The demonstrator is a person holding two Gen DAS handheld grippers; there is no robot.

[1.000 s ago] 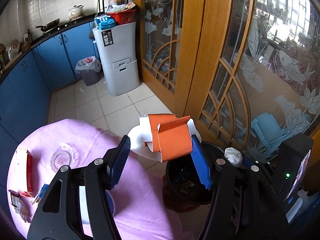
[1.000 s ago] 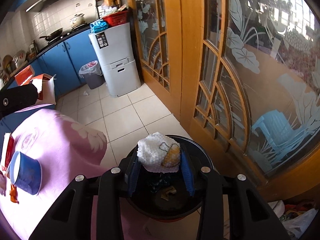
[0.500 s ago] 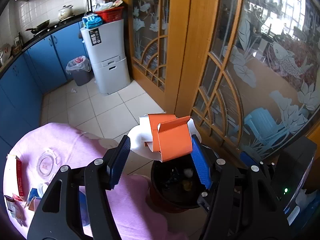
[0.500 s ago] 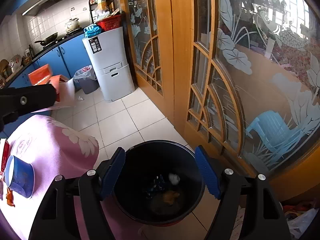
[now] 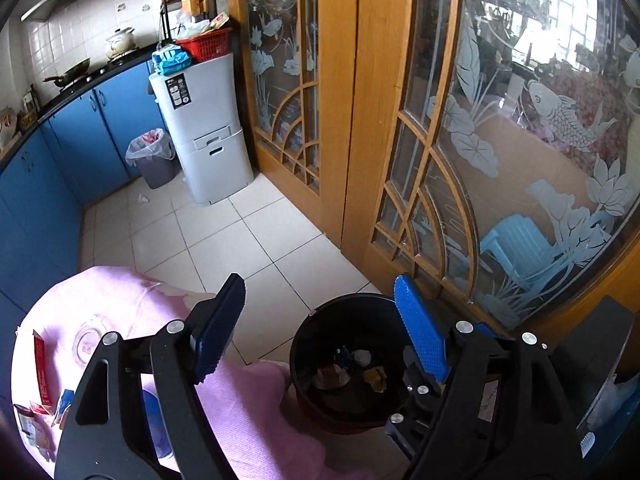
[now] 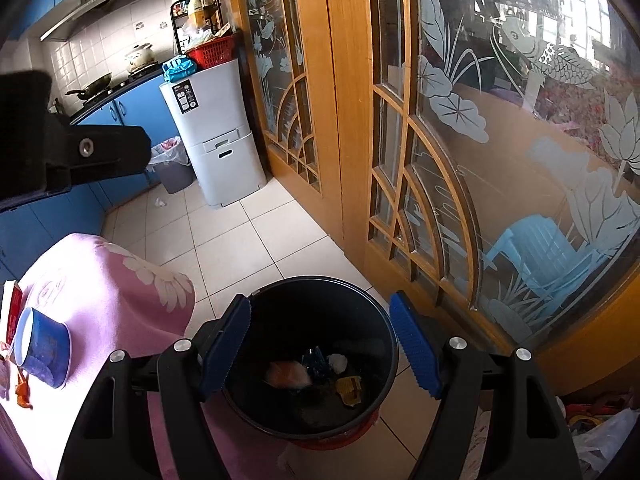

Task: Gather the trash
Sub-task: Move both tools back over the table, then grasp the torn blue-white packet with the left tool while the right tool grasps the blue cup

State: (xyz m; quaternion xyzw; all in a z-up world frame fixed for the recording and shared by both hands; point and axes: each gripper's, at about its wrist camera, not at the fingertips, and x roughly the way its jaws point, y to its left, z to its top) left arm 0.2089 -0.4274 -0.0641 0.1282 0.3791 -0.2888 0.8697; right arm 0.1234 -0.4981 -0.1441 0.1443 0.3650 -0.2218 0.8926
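Observation:
A black trash bin (image 5: 304, 344) stands on the floor beside the pink-clothed table (image 5: 132, 304); it also shows in the right wrist view (image 6: 360, 296). Trash lies inside it: an orange carton (image 6: 286, 374), a white wad (image 6: 337, 362), a yellow scrap (image 6: 349, 389). My left gripper (image 5: 320, 328) is open and empty above the bin's near rim. My right gripper (image 6: 320, 348) is open and empty right over the bin. The left gripper's body (image 6: 72, 152) shows at the left of the right wrist view.
On the table lie a blue cup (image 6: 40, 346), a red packet (image 5: 40, 364), a clear round lid (image 5: 86, 340) and small wrappers (image 5: 32, 420). Wooden glass doors (image 5: 360, 120) stand behind the bin. A grey cabinet (image 5: 204, 128) and a lined bin (image 5: 150, 158) stand farther off.
My right gripper opened and dropped the white wad into the bin. Then my left gripper opened and the orange carton fell into the bin.

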